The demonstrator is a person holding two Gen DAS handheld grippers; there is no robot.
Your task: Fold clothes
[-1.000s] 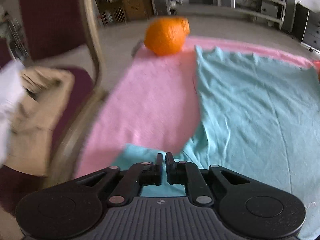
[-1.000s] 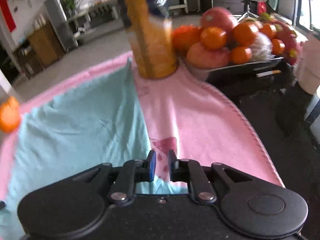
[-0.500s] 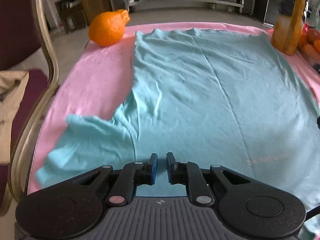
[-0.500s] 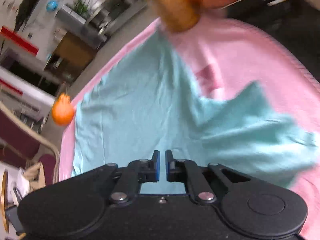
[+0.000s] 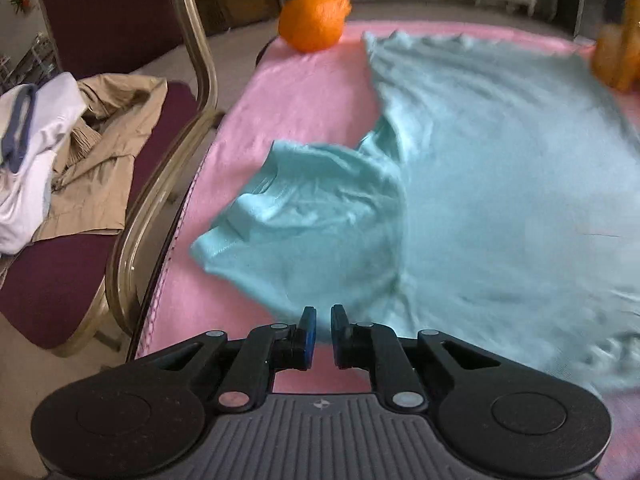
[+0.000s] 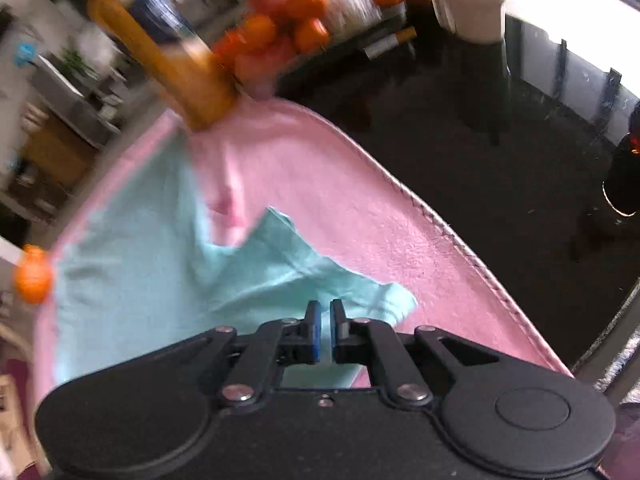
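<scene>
A light teal T-shirt (image 5: 500, 168) lies spread on a pink blanket (image 5: 304, 92). Its left sleeve (image 5: 312, 216) is rumpled just ahead of my left gripper (image 5: 323, 322), whose jaws stand a narrow gap apart with no cloth visible between them. In the right wrist view the shirt (image 6: 132, 280) and its right sleeve (image 6: 320, 276) lie ahead of my right gripper (image 6: 325, 314), whose jaws are also nearly closed just over the sleeve; whether they pinch cloth is unclear.
An orange fruit (image 5: 314, 20) sits at the blanket's far left corner. A maroon chair (image 5: 120, 80) holding beige and white clothes (image 5: 76, 160) stands left. An orange bottle (image 6: 168, 56) and a fruit tray (image 6: 304, 28) stand far right, beside a dark table (image 6: 500, 184).
Both grippers swung outward from the shirt's middle toward the sleeves. The left sleeve now lies bunched in front of the left gripper; the right view has tilted toward the blanket's right edge.
</scene>
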